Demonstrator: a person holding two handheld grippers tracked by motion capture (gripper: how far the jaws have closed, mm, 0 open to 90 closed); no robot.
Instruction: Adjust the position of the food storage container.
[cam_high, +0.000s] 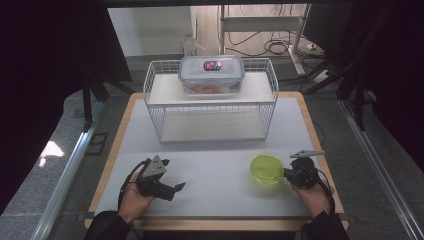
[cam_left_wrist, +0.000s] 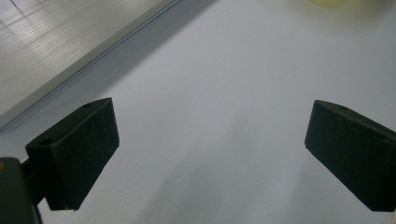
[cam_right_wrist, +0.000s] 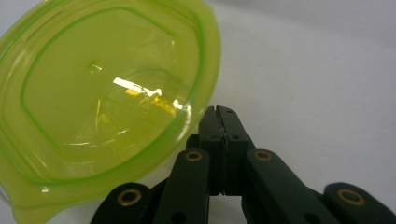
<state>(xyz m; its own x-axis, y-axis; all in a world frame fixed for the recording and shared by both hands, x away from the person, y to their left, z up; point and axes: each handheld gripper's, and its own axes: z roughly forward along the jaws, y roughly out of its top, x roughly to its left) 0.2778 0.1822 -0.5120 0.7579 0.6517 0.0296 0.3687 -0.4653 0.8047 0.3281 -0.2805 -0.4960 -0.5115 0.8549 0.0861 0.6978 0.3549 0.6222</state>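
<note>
- The green lid (cam_high: 266, 169) is seen lying flat on the desk (cam_high: 215, 170), directly ahead of the right hand-held gripper (cam_high: 286, 173) and touching or just off its jaw tips; in the right gripper view the lid (cam_right_wrist: 100, 100) sits ahead and left of the jaws, which are shut tight with nothing between them.
- The left hand-held gripper (cam_high: 175, 188) is held with jaws wide apart and empty; the lid lies well apart from it, off toward the other hand.
- The lid is roughly round, so no long axis is offered; the right hand is judged nearer by far.
</note>
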